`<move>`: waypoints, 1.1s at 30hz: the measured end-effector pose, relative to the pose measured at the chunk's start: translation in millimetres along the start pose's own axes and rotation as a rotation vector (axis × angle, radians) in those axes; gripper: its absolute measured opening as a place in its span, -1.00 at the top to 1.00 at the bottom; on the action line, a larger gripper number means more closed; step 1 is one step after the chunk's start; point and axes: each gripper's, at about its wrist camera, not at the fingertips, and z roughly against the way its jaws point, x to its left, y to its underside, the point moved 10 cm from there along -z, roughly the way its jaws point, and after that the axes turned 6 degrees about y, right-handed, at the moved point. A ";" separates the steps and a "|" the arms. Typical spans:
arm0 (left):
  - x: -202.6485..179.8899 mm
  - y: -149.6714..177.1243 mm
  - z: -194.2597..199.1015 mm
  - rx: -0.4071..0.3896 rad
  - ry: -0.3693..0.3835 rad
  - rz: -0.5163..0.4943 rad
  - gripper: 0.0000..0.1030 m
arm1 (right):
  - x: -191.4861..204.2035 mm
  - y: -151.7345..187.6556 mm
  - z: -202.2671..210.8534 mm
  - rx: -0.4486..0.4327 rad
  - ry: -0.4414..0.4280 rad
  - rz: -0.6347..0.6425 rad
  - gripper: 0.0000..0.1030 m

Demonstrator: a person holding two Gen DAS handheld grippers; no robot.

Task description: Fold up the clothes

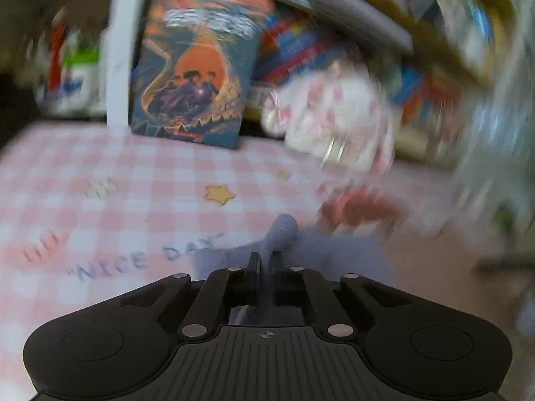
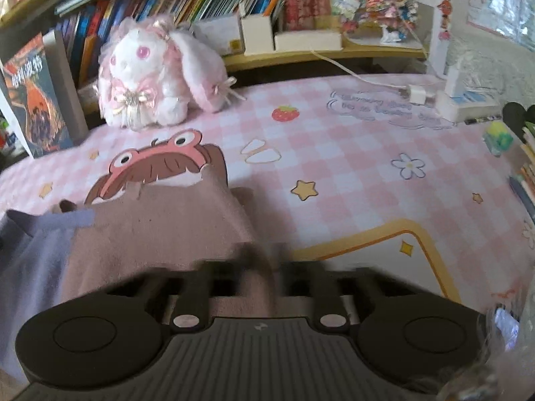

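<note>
The left tool point(image 1: 265, 257) is clenched on a bunched fold of the garment's lavender cloth point(image 1: 281, 234). The right tool point(image 2: 264, 254) is clenched on the pink garment point(image 2: 160, 234), which lies on the checked counter point(image 2: 351, 167).

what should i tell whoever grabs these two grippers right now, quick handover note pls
Left gripper: shut on a bunched bit of the purple-blue cloth.
Right gripper: shut on the pink garment, with fabric running between its fingers.
Things: both pieces lie on the pink checked tablecloth, the purple-blue one over the pink garment's left side in the right wrist view. A plush rabbit sits behind them.
Done: both pieces gripped; no finished fold visible.
Left: make the fold, flatten it and release.
</note>
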 end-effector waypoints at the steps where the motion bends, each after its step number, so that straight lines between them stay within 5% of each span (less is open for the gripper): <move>1: 3.9 -4.9 8.7 -0.038 0.036 0.073 0.93 | -1.5 -1.9 2.7 -0.013 0.006 -0.021 0.92; 4: 35.7 5.3 1.6 0.006 -0.019 0.168 0.92 | -1.6 0.4 2.8 -0.011 0.012 -0.038 0.92; 7: 50.1 22.3 -15.2 0.072 -0.061 0.160 0.91 | -1.6 5.8 -1.8 0.008 0.026 -0.036 0.92; 13: 46.9 17.2 -5.1 0.030 -0.094 0.117 0.71 | -0.8 11.7 -7.7 0.025 0.047 -0.010 0.91; 15: 43.5 7.2 6.8 -0.024 -0.106 0.088 0.69 | -1.8 9.1 -4.5 0.022 0.050 -0.012 0.75; 18: 22.6 -3.6 28.9 -0.097 -0.069 0.032 0.69 | 1.2 0.5 1.2 -0.010 0.039 0.010 0.42; 23: -29.5 17.9 35.9 -0.032 0.066 -0.069 0.69 | 15.2 -10.7 -3.4 -0.017 -0.004 0.077 0.40; 25: -31.5 35.2 28.5 0.025 0.040 -0.070 0.68 | 18.7 -7.7 -11.0 0.015 -0.012 0.106 0.47; 26: -30.0 43.9 24.0 0.057 0.015 -0.068 0.68 | 19.9 -6.2 -14.2 0.028 -0.013 0.122 0.88; 30: -19.1 69.3 12.2 0.145 -0.070 -0.046 0.69 | 16.2 -14.6 11.0 -0.076 -0.044 0.124 0.93; 33: -19.1 68.2 15.2 0.127 -0.102 -0.034 0.69 | 7.1 -5.7 -1.2 -0.018 -0.032 0.117 0.93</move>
